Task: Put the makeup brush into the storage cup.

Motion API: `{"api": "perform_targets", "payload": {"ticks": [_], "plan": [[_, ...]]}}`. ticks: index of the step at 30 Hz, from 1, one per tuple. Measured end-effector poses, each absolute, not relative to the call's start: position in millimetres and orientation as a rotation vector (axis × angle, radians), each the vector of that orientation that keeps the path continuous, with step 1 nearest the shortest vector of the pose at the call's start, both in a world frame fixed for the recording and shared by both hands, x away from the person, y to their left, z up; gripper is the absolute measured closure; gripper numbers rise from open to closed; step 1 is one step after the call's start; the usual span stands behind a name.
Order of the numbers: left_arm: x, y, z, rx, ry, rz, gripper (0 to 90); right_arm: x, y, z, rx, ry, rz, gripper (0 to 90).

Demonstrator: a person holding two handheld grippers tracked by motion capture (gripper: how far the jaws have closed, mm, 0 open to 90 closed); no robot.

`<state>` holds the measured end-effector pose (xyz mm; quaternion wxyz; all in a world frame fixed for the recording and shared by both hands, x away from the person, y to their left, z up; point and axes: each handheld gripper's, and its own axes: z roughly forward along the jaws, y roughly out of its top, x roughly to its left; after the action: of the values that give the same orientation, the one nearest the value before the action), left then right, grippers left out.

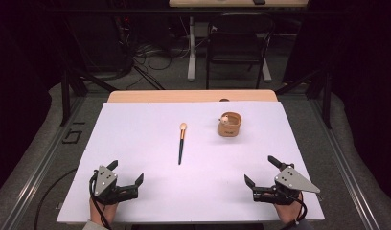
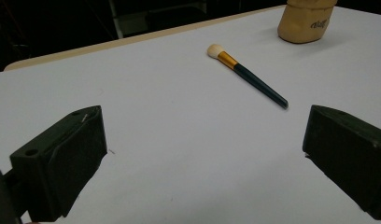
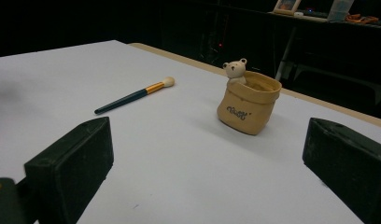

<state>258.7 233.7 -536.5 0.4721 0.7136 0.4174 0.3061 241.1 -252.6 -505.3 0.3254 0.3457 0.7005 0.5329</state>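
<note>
A makeup brush (image 1: 181, 143) with a dark handle, gold ferrule and pale bristles lies flat mid-table, bristles pointing away; it also appears as the brush (image 2: 247, 74) and the brush (image 3: 133, 95). A tan sack-shaped pot (image 1: 230, 124) with a small bear figure on its rim stands right of it, seen as the pot (image 3: 248, 107) and the pot (image 2: 304, 19). My left gripper (image 1: 127, 172) rests open near the front left edge. My right gripper (image 1: 260, 170) rests open near the front right. Both hold nothing and are well short of the brush and pot.
A white sheet (image 1: 136, 143) covers the wooden table (image 1: 193, 96). Beyond the far edge stand a dark chair (image 1: 236, 43), a white desk leg (image 1: 191, 48) and floor cables. Metal rails run along both sides of the table.
</note>
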Motion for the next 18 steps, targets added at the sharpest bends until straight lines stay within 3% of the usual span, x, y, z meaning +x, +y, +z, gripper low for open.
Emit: {"api": "perform_targets", "payload": {"ticks": [18], "plan": [[276,214,-537,1.762,1.028,0.711,0.1,241,-253,-505,0.904,1.836,1.4,1.8]]}}
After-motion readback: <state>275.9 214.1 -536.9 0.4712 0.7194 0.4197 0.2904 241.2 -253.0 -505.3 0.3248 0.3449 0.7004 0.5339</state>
